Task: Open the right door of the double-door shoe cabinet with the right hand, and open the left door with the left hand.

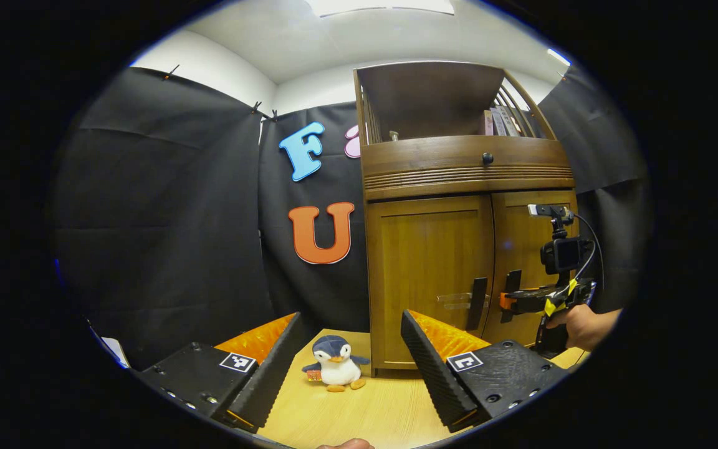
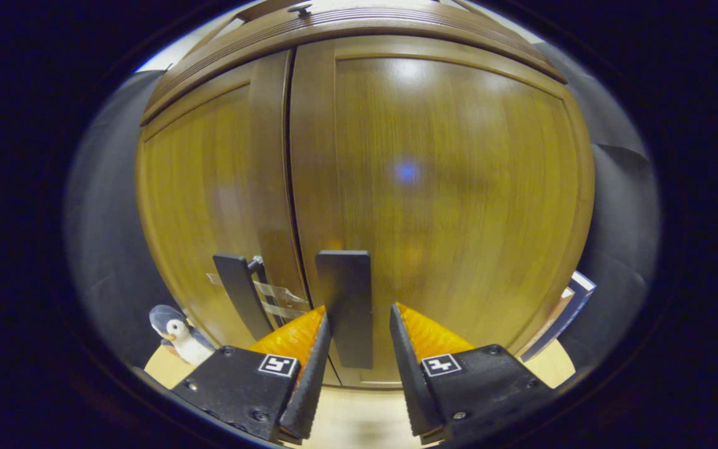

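Observation:
The wooden shoe cabinet (image 1: 468, 181) stands on the table with both doors closed. In the left gripper view my left gripper (image 1: 349, 349) is open and well short of the left door (image 1: 427, 268), whose dark handle (image 1: 477, 302) lies ahead to the right. A hand (image 1: 583, 324) holds my right gripper (image 1: 508, 302) at the right door's handle. In the right gripper view the right gripper (image 2: 359, 340) straddles that vertical dark handle (image 2: 346, 299). Its left finger touches the handle, while a small gap shows on the right side. The left door's handle (image 2: 240, 293) stands beside it.
A plush penguin (image 1: 336, 363) sits on the light wooden table (image 1: 359, 411) by the cabinet's left front corner. A drawer with a round knob (image 1: 487, 158) and an open shelf holding books (image 1: 502, 121) top the cabinet. Books (image 2: 561, 318) lean at the cabinet's right side.

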`<state>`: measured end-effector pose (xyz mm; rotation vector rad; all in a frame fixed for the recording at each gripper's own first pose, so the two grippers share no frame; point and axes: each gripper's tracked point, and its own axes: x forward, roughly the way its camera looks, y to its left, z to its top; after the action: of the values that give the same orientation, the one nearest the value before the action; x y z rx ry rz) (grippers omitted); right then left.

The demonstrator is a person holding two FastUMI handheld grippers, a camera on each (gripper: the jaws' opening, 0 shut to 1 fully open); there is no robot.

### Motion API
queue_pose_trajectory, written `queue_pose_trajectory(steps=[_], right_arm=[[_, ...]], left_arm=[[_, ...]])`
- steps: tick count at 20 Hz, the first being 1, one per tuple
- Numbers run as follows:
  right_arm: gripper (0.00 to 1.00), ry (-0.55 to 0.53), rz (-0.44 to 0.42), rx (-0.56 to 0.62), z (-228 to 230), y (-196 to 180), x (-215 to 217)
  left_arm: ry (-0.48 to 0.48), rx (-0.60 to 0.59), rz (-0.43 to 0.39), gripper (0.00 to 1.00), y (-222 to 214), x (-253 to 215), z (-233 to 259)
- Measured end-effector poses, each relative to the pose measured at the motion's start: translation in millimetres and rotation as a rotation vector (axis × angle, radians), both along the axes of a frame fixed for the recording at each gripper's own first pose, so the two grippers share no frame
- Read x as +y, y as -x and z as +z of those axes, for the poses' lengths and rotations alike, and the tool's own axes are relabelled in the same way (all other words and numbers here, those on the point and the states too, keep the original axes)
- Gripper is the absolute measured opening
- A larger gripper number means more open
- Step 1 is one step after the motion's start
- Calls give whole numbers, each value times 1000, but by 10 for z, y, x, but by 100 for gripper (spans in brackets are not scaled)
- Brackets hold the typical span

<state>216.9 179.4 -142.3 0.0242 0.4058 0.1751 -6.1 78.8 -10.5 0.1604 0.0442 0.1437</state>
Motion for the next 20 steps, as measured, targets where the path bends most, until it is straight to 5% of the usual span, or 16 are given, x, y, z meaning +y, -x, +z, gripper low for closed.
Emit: queue_pose_trajectory(steps=[5,20], right_arm=[[40,-9,-16,-5,-68,-59,61],[33,-7,22,7,-52,248,-10]], left_arm=[[3,17,3,96,52,76,-56],[26,13,-43,96,105,-25,-86]])
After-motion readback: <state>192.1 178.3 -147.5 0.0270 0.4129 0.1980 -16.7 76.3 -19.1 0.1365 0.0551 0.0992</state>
